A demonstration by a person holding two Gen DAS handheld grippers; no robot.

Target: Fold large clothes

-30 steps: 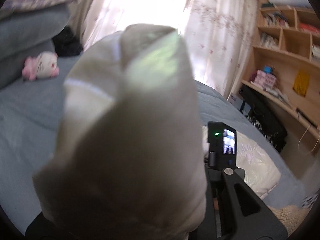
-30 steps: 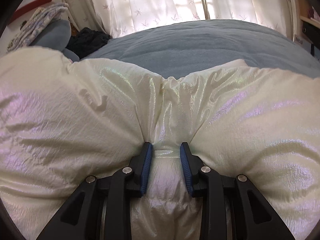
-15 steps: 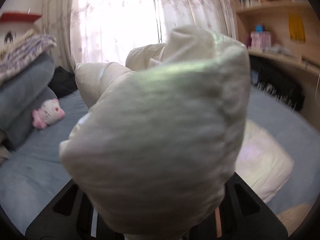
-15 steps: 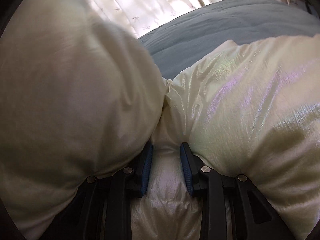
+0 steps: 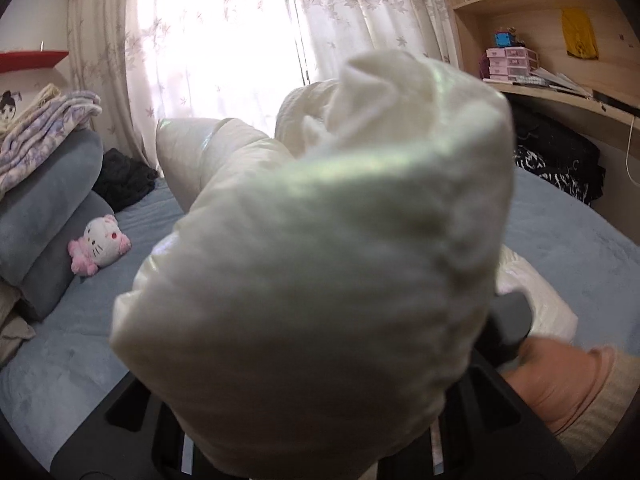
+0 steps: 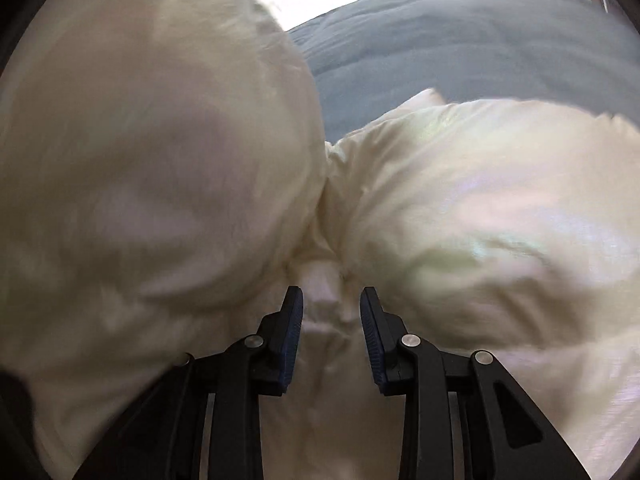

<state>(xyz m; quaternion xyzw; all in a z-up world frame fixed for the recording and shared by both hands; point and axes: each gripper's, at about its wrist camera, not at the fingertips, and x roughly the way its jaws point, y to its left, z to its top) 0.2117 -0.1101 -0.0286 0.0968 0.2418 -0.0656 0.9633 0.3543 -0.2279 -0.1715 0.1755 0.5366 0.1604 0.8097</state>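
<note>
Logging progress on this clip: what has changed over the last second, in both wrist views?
The puffy cream jacket has been lifted and carried across: in the right wrist view a raised fold now fills the left side, hiding the curtains. The left wrist view swung, bringing the plush toy lower. Both grips stayed clamped on the jacket; the right gripper shows fabric between its fingers.

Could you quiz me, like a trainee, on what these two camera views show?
1. True or false: the right gripper is pinching the jacket.
2. What lies on the bed beside the grey cushions? A) a book B) a plush toy C) a shoe
3. What hides the left gripper's fingers in its own view?

Key: 1. True; its blue pads squeeze a fold of fabric. 2. B, a pink and white plush toy. 3. A bunched-up part of the jacket draped over them.
</note>
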